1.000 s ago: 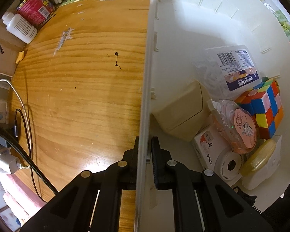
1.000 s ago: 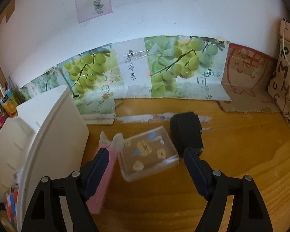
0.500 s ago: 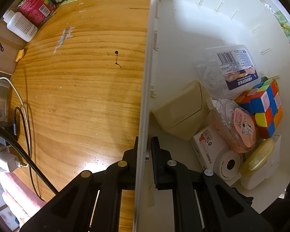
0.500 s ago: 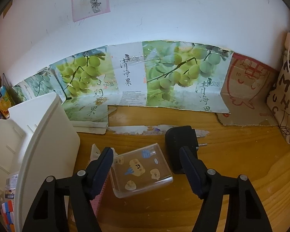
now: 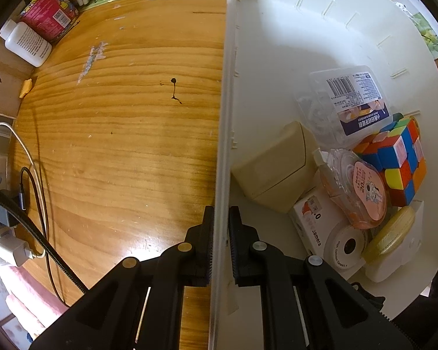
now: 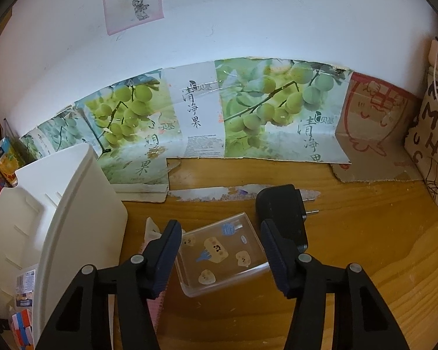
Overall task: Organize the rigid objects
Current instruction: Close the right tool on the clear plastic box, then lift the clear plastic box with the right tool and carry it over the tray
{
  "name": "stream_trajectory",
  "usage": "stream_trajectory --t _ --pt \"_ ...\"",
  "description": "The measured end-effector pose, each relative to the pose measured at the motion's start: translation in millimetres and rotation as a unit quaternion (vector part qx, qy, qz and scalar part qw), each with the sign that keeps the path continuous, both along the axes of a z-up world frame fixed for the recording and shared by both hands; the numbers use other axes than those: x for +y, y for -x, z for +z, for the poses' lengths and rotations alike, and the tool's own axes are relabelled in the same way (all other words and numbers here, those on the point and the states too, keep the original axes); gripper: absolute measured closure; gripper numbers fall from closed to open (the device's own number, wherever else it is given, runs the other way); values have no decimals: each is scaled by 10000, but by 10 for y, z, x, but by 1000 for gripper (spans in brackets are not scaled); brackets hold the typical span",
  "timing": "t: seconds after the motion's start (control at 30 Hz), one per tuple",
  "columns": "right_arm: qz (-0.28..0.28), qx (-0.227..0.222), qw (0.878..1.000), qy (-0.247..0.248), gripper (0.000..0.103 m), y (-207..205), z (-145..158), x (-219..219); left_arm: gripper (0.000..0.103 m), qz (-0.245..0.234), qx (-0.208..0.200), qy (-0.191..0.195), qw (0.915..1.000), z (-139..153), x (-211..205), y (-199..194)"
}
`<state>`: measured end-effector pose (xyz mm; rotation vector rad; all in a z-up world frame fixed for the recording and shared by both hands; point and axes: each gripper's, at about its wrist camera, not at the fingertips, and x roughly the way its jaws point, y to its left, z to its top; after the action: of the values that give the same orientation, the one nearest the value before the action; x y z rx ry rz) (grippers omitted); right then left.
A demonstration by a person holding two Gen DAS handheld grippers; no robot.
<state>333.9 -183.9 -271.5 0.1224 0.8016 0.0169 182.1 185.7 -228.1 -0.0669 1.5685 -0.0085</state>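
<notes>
My left gripper [image 5: 220,224] points down and is shut on the side wall of the white bin [image 5: 223,116]. Inside the bin lie a colour cube [image 5: 400,160], a beige box [image 5: 274,169], a clear barcoded case [image 5: 347,99], an orange tape dispenser [image 5: 356,186] and a white camera box [image 5: 321,227]. In the right wrist view a clear box with cartoon stickers [image 6: 216,274] lies on the wooden table between the fingers of my right gripper [image 6: 220,242]. Its jaws are closing and the pads stand right at the box's sides. A black charger [image 6: 283,210] lies just right of the box.
The white bin [image 6: 73,218] stands left of the right gripper, with a pink flat item [image 6: 157,300] under the left finger. Grape-printed cardboard [image 6: 248,116] lines the wall and a cloth bag [image 6: 435,134] hangs at right. A white bottle [image 5: 26,43], a red packet [image 5: 48,11] and cables [image 5: 38,204] edge the table.
The right gripper's fingers have drawn in around the clear sticker box, which now sits fully between them. The left gripper and the bin have not moved.
</notes>
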Motion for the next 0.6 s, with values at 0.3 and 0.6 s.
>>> stream_trajectory --t 0.3,0.6 --pt "-118 55 9998 -150 70 -92 15 -111 91 -46 30 30 10000 6 15 -48" --pt "-61 138 9993 -329 92 -69 18 -218 91 -28 33 36 10000 12 25 -82"
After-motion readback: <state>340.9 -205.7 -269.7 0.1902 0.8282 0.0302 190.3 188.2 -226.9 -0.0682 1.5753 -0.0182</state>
